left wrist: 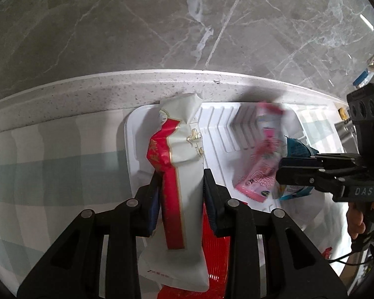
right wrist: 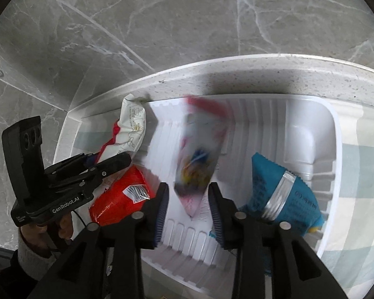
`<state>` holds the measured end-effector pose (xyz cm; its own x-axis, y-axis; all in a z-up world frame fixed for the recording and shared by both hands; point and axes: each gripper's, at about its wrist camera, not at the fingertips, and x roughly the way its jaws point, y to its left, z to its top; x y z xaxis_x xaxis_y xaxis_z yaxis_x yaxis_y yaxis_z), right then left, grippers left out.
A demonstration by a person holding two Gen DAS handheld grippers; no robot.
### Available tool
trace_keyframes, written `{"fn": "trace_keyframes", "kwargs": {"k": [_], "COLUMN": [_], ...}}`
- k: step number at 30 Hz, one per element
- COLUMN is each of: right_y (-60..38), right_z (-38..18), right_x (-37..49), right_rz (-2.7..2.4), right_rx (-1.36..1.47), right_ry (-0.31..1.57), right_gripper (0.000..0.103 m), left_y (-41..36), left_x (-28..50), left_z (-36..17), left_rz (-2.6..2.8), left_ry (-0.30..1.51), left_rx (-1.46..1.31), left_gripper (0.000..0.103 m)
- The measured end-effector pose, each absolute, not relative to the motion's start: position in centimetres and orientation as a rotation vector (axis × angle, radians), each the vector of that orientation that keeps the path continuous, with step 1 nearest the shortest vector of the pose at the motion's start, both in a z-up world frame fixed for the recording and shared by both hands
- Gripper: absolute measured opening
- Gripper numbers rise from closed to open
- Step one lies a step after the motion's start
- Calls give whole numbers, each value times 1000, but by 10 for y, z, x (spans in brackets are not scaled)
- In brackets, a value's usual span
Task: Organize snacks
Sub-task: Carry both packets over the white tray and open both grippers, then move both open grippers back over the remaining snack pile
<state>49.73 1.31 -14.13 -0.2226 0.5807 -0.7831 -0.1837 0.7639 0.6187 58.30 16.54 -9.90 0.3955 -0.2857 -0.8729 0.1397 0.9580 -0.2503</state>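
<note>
Snacks gathered in the tray (right wrist: 336, 164) by the counter's back edge

Your left gripper (left wrist: 180, 177) holds a packet (left wrist: 184, 154) upright over the tray's left end; another packet (right wrist: 122, 196) lies beneath it, a blurred packet (right wrist: 199, 159) sits mid-tray before your right gripper (right wrist: 188, 199), and a pouch (right wrist: 284, 186) lies at the right end

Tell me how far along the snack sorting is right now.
Well along. Already lying in the white tray: a blue packet and a red packet. In hand: the left tongs are shut on a white-and-red packet over the tray's left edge; a blurred pink packet sits beyond the open right tongs, apparently just let go. Left: setting down the white-and-red packet.
</note>
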Motion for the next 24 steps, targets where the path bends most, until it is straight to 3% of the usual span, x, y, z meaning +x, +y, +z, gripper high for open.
{"fn": "trace_keyframes", "kwargs": {"k": [3,12,24], "right_y": [12,-5,-24], "right_z": [-138,-104,-35], "right_x": [494,480,439], "right_rz": [725,746,768], "right_rx": [310,297,278], "right_ry": [1641,1568,1460], "right_gripper": [39,44,48], "left_y": [167,170,171], "left_x": [584,569,489], "left_z": [-98,-73,-30], "left_rz": [-259,-229,-240], "left_ry": [1117,1059,1014], "left_rx": [-144,-161,-163], "left_gripper": [42,45,46]}}
